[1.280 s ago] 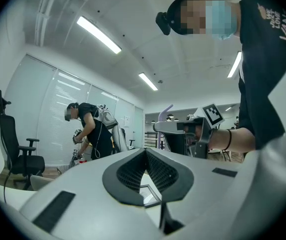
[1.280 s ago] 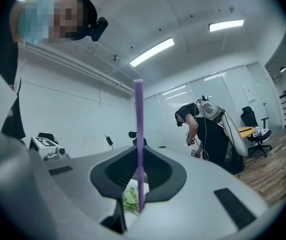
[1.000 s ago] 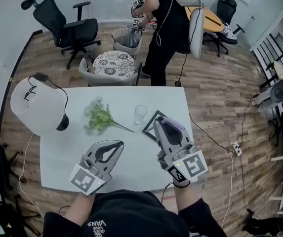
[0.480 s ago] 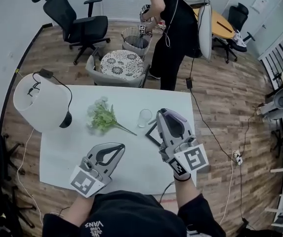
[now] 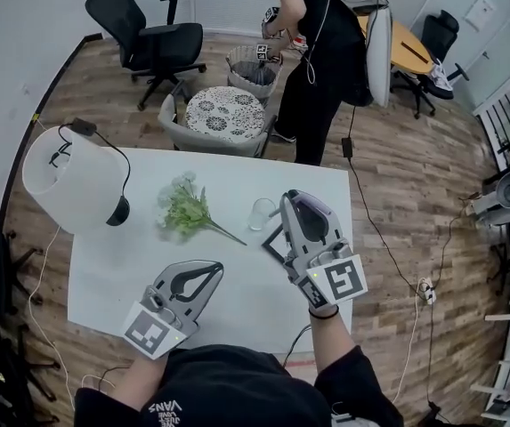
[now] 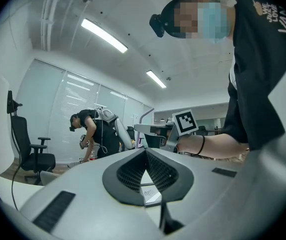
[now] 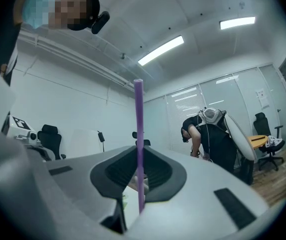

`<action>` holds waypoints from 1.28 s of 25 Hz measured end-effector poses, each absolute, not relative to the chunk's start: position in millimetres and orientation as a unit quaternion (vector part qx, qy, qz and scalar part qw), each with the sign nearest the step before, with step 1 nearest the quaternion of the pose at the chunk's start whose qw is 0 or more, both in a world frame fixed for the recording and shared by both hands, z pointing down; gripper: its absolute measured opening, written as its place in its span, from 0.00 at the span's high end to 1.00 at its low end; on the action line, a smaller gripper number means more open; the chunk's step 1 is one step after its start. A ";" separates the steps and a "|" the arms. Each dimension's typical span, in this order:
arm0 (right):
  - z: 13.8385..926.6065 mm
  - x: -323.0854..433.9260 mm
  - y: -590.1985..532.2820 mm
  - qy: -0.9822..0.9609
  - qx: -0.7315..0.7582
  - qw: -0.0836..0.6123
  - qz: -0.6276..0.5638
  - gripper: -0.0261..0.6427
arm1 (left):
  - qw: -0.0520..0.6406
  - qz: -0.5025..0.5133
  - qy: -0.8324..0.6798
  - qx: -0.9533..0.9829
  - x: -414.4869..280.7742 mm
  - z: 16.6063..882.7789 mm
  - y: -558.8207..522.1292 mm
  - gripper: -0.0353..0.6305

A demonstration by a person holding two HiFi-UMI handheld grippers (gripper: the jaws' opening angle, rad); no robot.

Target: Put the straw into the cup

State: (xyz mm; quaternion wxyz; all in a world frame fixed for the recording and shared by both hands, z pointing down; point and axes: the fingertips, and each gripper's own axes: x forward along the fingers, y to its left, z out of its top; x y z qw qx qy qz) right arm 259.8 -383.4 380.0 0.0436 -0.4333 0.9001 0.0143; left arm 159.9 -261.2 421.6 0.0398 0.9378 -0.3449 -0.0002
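Straw [image 7: 138,134] is standing upright, with right gripper [image 5: 292,201] grasping it just right of cup [image 5: 261,213]. Left gripper [image 5: 210,265] jaws are sitting clenched, empty.

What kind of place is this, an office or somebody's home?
Most likely an office or lab workroom: swivel office chairs, ceiling strip lights, window blinds, and a second person wearing a recording rig.

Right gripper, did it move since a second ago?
Yes. The right gripper, its jaws shut on the straw, has moved forward over the table, up the head view, and now sits closer beside the cup.
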 end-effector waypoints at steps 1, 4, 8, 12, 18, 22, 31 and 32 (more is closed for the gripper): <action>383.6 259.4 -385.4 0.900 -0.434 0.042 0.017 0.89 | 0.038 -0.001 -0.347 0.937 159.6 421.5 -261.1 0.93; 395.1 258.5 -389.6 0.897 -0.439 0.032 0.030 0.89 | 0.038 0.000 -0.353 0.935 158.1 421.9 -260.3 0.93; 407.4 256.8 -396.0 0.896 -0.442 0.034 0.024 0.89 | 0.042 0.002 -0.360 0.932 155.3 422.6 -259.2 0.93; 424.5 255.9 -401.6 0.895 -0.446 0.027 0.016 0.89 | 0.045 -0.001 -0.363 0.931 154.2 423.7 -256.7 0.93; 453.0 255.6 -405.3 0.895 -0.447 0.012 0.000 0.89 | 0.048 0.001 -0.365 0.930 153.6 423.6 -254.2 0.93; 469.5 254.7 -407.4 0.894 -0.448 0.003 -0.014 0.89 | 0.048 0.002 -0.365 0.930 152.9 424.4 -253.6 0.93; 489.0 252.9 -408.3 0.892 -0.451 -0.012 -0.034 0.89 | 0.053 0.004 -0.368 0.928 147.3 427.1 -251.9 0.93; 490.9 252.8 -408.4 0.891 -0.452 -0.014 -0.037 0.89 | 0.053 0.004 -0.369 0.928 146.8 427.4 -252.2 0.93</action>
